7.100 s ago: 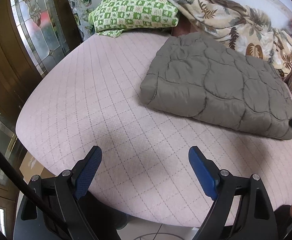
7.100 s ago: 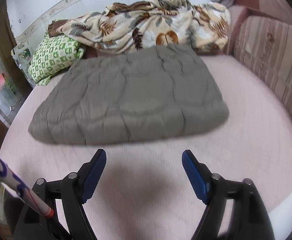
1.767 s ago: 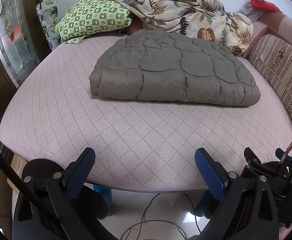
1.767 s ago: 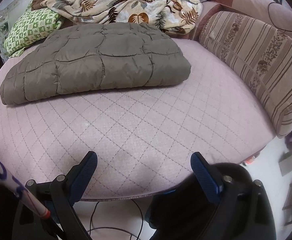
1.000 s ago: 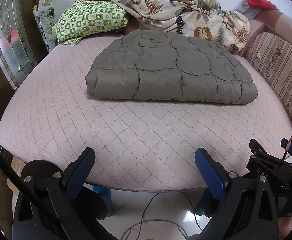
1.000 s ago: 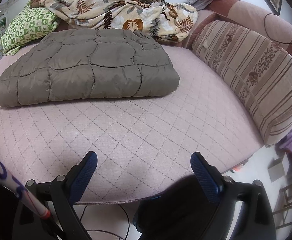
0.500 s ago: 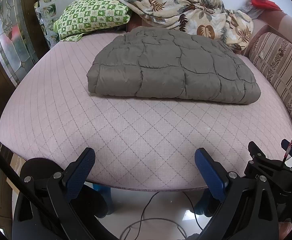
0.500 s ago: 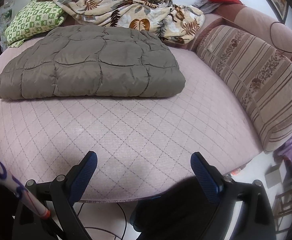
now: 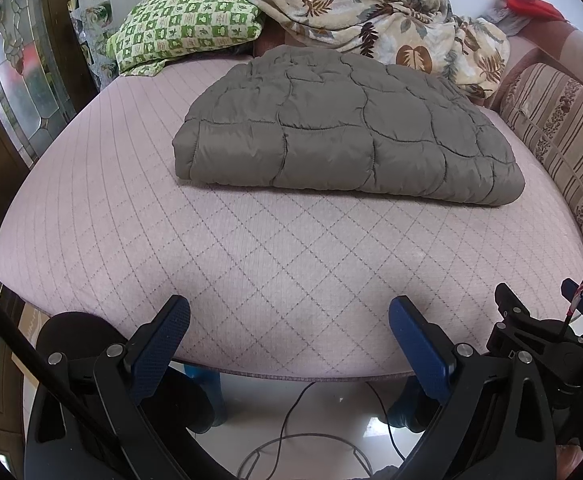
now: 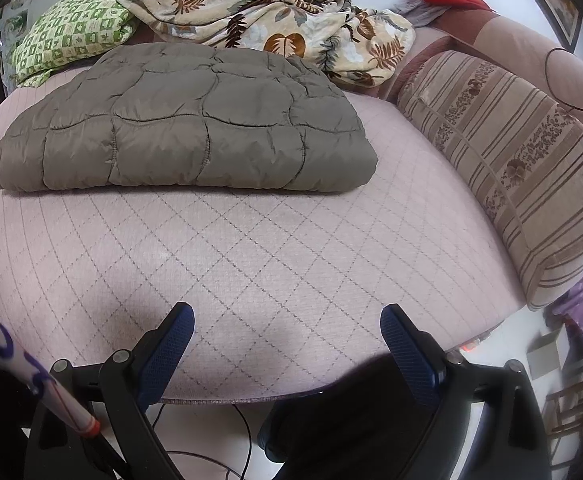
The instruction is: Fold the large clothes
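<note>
A grey-brown quilted garment (image 9: 343, 136) lies folded into a thick rectangle on the pink quilted bed (image 9: 251, 264); it also shows in the right wrist view (image 10: 187, 136). My left gripper (image 9: 289, 320) is open and empty, over the bed's front edge, well short of the garment. My right gripper (image 10: 287, 328) is open and empty, also over the front edge and apart from the garment. The right gripper's body shows at the right of the left wrist view (image 9: 539, 336).
A leaf-print blanket (image 9: 371, 20) and a green checked pillow (image 9: 187, 28) are piled behind the garment. A striped bolster (image 10: 523, 168) runs along the bed's right side. A glass door (image 9: 15, 80) stands left. Cables (image 9: 291, 440) lie on the floor below.
Both grippers have pulled back from over the bed to its front edge and stayed open. In the last second the views only shift slightly; the folded garment has not moved.
</note>
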The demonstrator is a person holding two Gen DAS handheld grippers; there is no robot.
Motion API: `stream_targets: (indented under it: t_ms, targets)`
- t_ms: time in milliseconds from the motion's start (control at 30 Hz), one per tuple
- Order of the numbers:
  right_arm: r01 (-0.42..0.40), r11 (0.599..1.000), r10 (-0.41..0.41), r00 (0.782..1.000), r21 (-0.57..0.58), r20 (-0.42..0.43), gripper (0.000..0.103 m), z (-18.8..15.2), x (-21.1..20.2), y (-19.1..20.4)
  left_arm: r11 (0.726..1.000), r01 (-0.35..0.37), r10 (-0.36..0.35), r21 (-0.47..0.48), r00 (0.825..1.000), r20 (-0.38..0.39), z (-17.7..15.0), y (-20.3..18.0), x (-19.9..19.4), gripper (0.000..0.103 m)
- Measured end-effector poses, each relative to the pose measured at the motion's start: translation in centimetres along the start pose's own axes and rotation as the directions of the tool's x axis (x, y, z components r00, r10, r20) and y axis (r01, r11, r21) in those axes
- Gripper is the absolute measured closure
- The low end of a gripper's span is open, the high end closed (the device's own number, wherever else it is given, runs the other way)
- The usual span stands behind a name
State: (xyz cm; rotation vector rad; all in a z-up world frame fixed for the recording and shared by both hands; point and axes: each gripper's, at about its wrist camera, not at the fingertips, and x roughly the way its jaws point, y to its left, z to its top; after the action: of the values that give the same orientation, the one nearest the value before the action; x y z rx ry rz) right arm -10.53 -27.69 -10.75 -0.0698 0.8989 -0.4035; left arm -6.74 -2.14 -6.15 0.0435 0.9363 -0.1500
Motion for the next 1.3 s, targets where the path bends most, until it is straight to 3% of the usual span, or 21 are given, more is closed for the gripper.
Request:
stream_targets:
  t_ms: [1067, 1300]
  targets:
    - [-0.014, 0.999, 0.014, 1.000, -0.036, -0.002, 0.007, 1.0, 1.2, 1.1, 1.000, -0.004, 0.003, -0.012, 0.998, -0.060, 0.2, 0.6, 2.2, 0.004]
    - [-0.020, 0.999, 0.020, 1.000, -0.040, -0.005, 0.007, 1.3, 1.5, 1.2, 0.997, -0.077, 0.077, -0.031, 0.997, 0.004, 2.3, 1.9, 2.4, 0.004]
